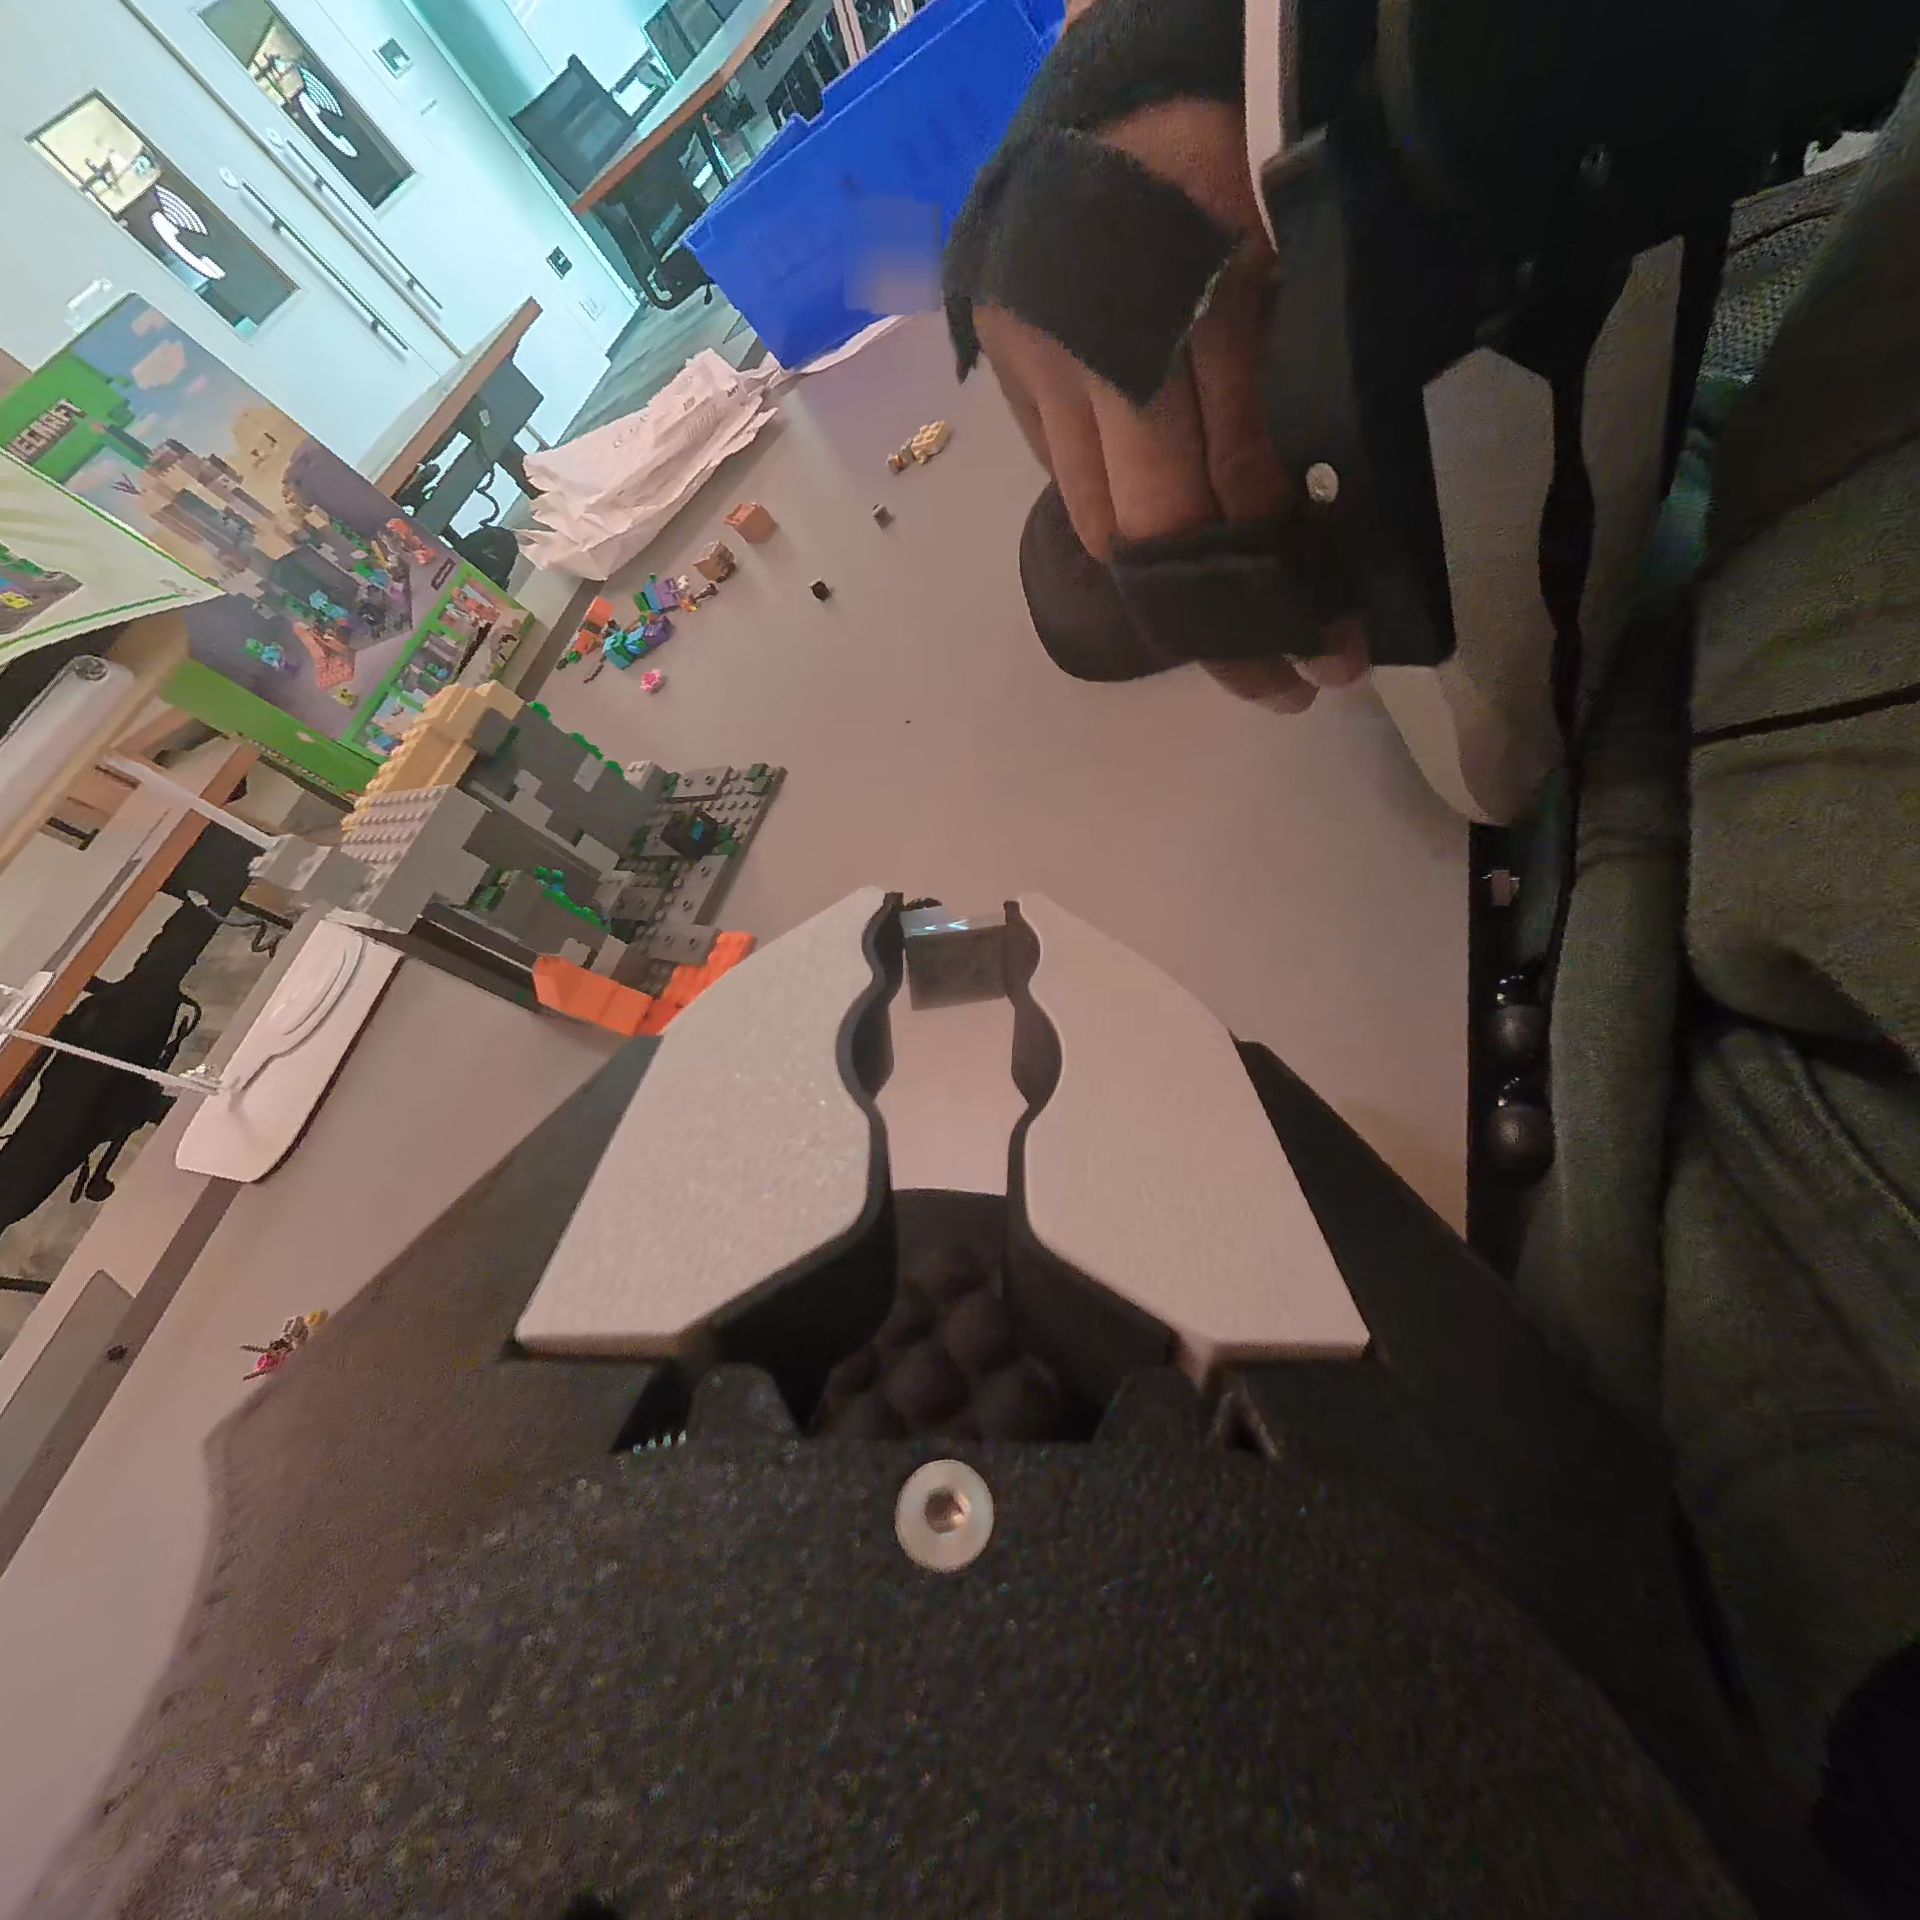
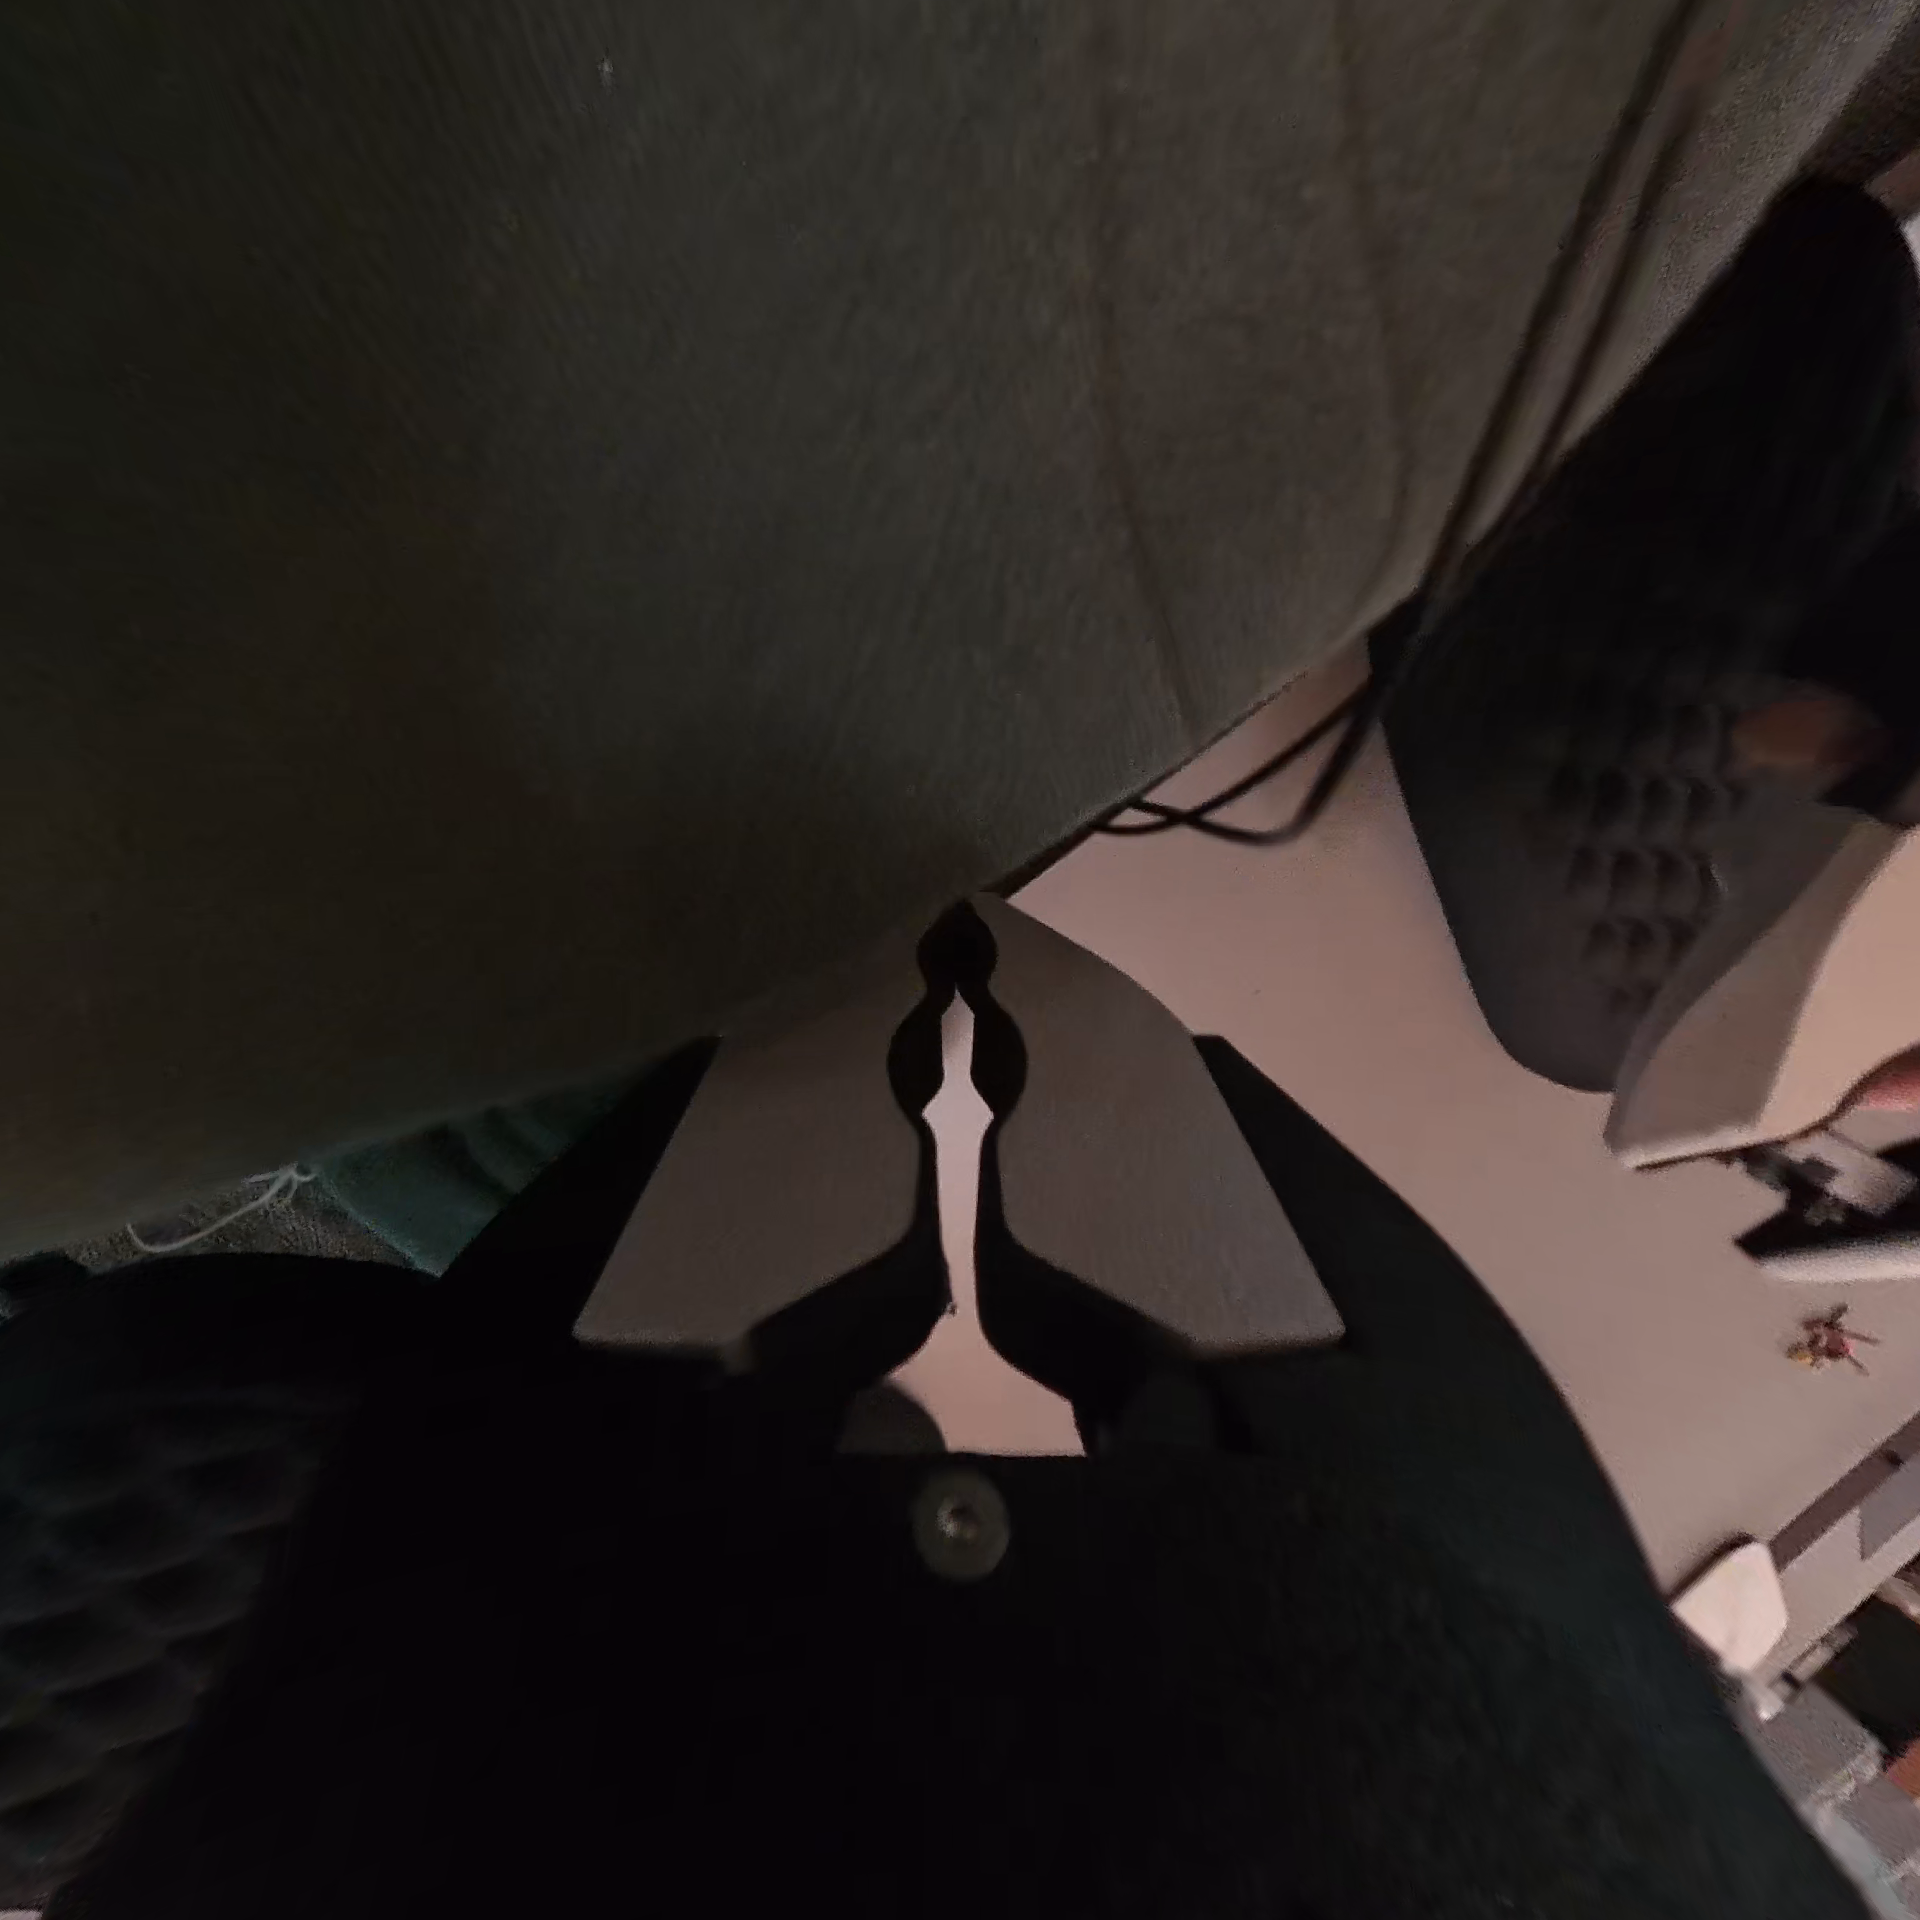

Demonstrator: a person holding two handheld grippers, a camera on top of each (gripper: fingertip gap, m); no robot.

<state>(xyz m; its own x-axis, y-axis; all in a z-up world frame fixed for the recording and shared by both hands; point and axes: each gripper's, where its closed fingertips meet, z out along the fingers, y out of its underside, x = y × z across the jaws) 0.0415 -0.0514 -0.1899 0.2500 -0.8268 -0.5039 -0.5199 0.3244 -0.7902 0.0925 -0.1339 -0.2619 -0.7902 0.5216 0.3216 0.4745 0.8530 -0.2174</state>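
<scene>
A grey table [image 1: 1091,748] carries a brick-built model [image 1: 540,821] of grey, tan and green at the left, with orange pieces [image 1: 613,997] near it. Farther stand a printed toy box [image 1: 301,561], loose coloured bricks [image 1: 634,634], white paper sheets [image 1: 644,457] and a blue bin [image 1: 842,229]. In the right wrist view, dark cloth [image 2: 623,468], perhaps clothing, fills most of the picture.

Your right claw [image 2: 958,971] sits at frame centre, its tips pinched together with nothing between them — pressed up against dark green cloth [image 2: 623,416] filling the upper left. The other claw [image 2: 1662,883] hangs at right over the pale counter [image 2: 1299,1039], a thin black cable [image 2: 1247,821] trailing between.
</scene>
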